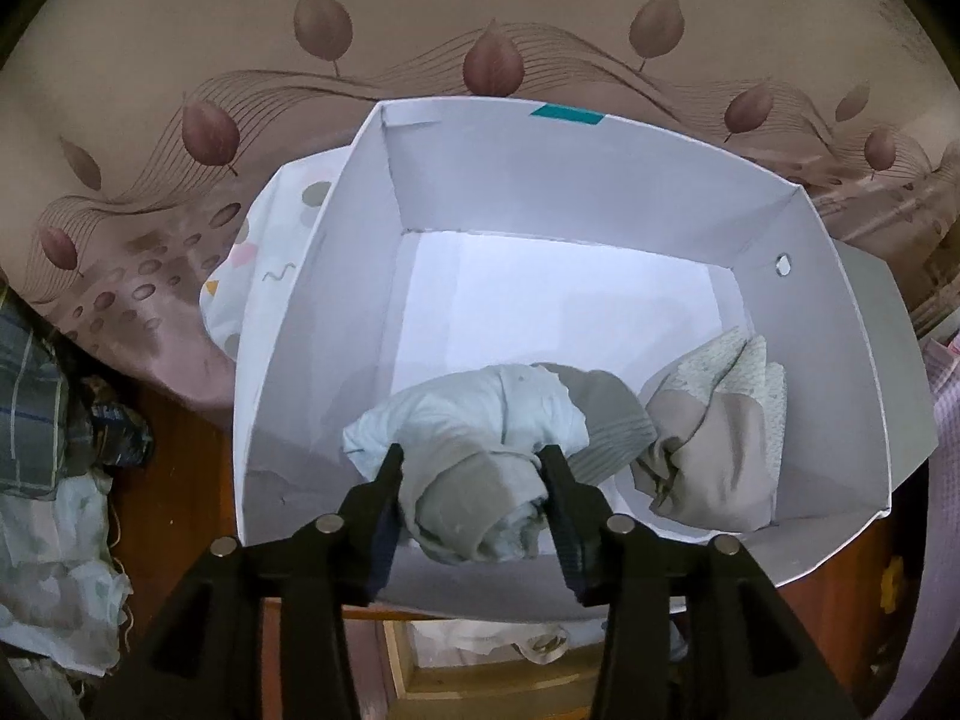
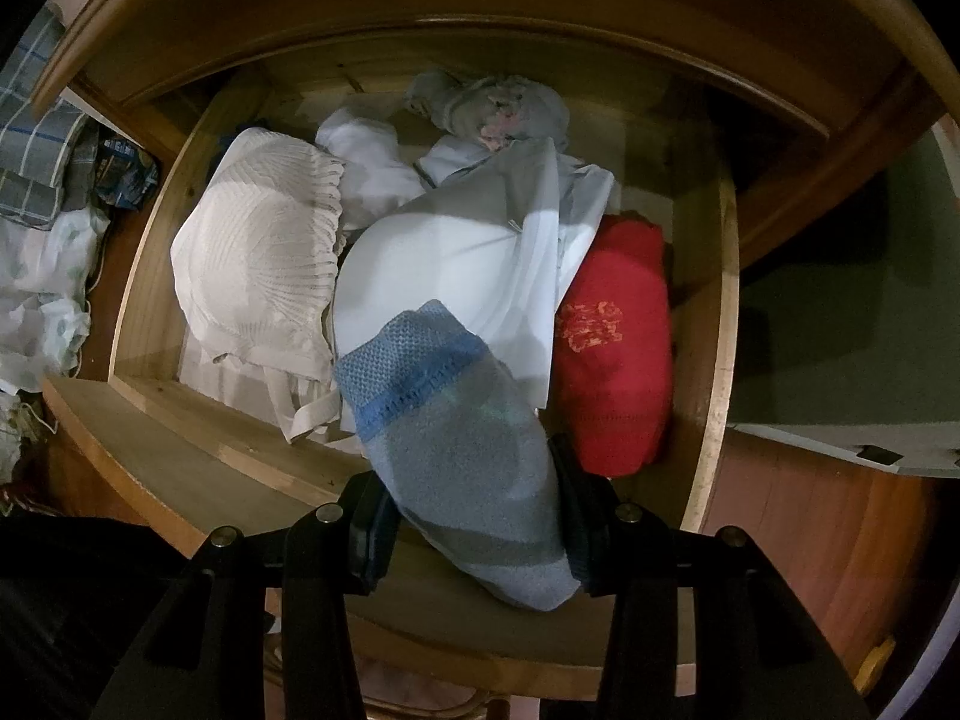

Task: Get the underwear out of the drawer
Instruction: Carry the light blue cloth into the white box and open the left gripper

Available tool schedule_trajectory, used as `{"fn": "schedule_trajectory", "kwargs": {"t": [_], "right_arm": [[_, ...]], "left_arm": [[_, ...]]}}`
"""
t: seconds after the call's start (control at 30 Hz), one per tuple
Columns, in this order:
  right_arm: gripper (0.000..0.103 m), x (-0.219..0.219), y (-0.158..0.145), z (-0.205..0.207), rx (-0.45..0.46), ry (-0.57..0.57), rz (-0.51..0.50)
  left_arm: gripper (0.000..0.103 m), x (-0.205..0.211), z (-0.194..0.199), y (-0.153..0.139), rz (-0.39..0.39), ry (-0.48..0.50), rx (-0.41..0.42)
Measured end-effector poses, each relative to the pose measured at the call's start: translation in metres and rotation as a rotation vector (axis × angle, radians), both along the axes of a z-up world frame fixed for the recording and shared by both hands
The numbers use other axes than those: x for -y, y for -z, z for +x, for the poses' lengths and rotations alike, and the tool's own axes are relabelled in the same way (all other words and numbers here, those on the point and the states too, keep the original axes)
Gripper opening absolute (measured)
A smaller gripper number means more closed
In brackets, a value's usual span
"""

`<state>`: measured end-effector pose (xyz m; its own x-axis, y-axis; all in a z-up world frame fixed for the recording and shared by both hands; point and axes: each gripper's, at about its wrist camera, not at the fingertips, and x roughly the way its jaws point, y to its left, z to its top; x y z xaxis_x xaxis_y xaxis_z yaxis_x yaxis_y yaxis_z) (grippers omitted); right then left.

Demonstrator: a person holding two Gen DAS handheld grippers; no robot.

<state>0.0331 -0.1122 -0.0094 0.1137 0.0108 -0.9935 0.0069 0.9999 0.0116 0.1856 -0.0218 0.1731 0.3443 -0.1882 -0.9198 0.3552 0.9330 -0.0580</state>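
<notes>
Left gripper (image 1: 474, 474): jaws pinching a pale rolled bundle (image 1: 474, 456), held over the near edge of the white box (image 1: 840, 300), lower centre of frame.
Box contents: beige folded piece (image 1: 714, 444) already at lower right.
Right gripper (image 2: 474, 504): jaws pressed onto a blue-grey knit piece (image 2: 456, 438), lifted above the wooden drawer (image 2: 714, 324), lower centre.
Drawer remainder: cream ribbed garment (image 2: 258, 258) at left, white garment (image 2: 468, 252) centre, red item (image 2: 618, 348) right.
Step, judged: carry and drop.
Doing it well: clear the drawer's front rim before swinging; release the left bundle well inside the box walls, not on the edge.
Risk: trailing cloth snagging the rim.
</notes>
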Motion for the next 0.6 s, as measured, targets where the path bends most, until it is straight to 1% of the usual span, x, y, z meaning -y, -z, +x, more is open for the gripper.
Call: {"fn": "schedule_trajectory", "kwargs": {"t": [0.1, 0.2, 0.33, 0.43, 0.6], "right_arm": [[0.043, 0.001, 0.000, 0.000, 0.000, 0.000, 0.000], [0.043, 0.000, 0.000, 0.000, -0.001, 0.001, 0.001], [0.043, 0.000, 0.000, 0.000, -0.002, 0.001, -0.001], [0.043, 0.000, 0.000, 0.000, -0.002, 0.001, 0.000], [0.043, 0.000, 0.001, 0.000, -0.003, 0.001, 0.001]], "left_arm": [[0.047, -0.001, -0.002, -0.001, 0.004, -0.006, 0.001], [0.048, -0.002, -0.004, -0.002, 0.025, -0.007, 0.008], [0.055, -0.004, -0.006, -0.006, 0.025, -0.017, 0.016], [0.057, -0.004, -0.009, -0.010, 0.020, -0.008, 0.020], [0.058, -0.001, -0.020, -0.020, 0.037, 0.017, 0.048]]}}
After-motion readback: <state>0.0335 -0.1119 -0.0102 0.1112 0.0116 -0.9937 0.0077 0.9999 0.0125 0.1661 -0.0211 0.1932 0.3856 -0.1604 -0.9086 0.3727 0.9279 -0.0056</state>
